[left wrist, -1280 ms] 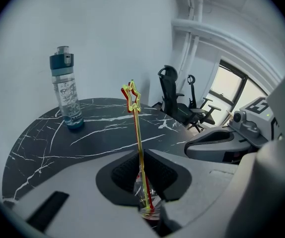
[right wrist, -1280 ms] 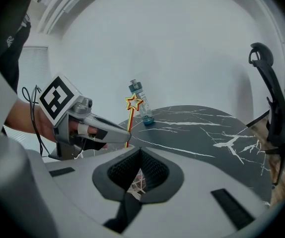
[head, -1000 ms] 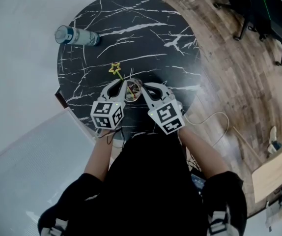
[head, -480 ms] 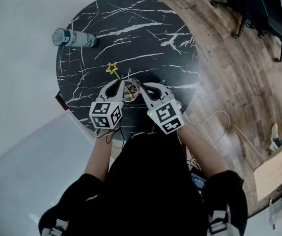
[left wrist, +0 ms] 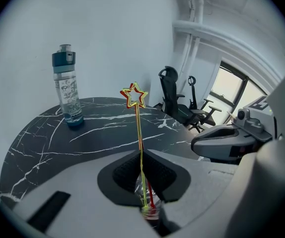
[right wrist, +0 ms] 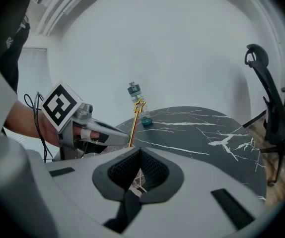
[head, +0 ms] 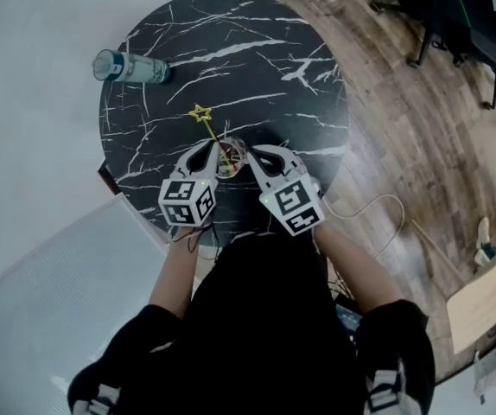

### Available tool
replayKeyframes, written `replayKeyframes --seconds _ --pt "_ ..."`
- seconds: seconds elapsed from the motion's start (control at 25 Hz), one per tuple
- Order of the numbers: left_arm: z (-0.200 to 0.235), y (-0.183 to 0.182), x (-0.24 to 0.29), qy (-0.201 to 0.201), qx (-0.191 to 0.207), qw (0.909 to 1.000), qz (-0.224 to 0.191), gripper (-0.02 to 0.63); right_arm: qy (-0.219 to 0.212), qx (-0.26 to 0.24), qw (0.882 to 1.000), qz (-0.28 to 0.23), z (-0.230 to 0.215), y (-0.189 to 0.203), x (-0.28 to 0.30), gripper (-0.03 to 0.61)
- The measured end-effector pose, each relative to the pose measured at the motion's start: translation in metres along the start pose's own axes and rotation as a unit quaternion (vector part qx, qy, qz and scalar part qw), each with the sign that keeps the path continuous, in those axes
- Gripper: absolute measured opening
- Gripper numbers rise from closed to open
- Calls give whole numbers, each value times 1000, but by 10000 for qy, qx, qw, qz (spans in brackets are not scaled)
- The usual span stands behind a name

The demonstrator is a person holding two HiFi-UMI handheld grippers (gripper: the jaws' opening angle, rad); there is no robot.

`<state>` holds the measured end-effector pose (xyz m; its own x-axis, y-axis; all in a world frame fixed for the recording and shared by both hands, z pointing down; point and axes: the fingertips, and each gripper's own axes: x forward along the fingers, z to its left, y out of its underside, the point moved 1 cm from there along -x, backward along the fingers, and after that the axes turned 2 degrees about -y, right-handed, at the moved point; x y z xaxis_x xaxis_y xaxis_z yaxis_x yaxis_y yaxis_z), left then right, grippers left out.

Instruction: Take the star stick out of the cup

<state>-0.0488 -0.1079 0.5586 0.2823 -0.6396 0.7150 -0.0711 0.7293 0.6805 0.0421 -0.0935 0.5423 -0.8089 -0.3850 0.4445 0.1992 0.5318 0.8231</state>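
Yellow star stick (left wrist: 139, 132) pinched in left tongs (left wrist: 141, 153); right tongs (right wrist: 139, 150) clamp cup (right wrist: 137, 183).

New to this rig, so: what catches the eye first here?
A thin stick topped with a yellow-and-red star stands in a clear plastic cup at the near edge of the round black marble table, pinched by the left gripper while the right gripper clamps the cup. A clear water bottle with a blue cap stands at the far left.
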Motion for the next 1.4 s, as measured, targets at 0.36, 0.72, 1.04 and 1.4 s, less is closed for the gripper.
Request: replayKeyframes --seconds 0.36,0.72,1.04,1.4 --pt "-3 -1 0 8 111 9999 -73 -2 4 12 10000 -12 0 2 -5 -3" --pt "-4 -7 -7 -44 142 9996 -247 -2 -64 -31 10000 -40 3 0 -5 -5" --pt "-1 -8 -1 11 -38 9999 -163 44 -54 -22 10000 -37 2 0 -5 -3" --pt "1 -4 7 222 -210 9995 -69 49 18 14 10000 -4 -3 2 -5 -3"
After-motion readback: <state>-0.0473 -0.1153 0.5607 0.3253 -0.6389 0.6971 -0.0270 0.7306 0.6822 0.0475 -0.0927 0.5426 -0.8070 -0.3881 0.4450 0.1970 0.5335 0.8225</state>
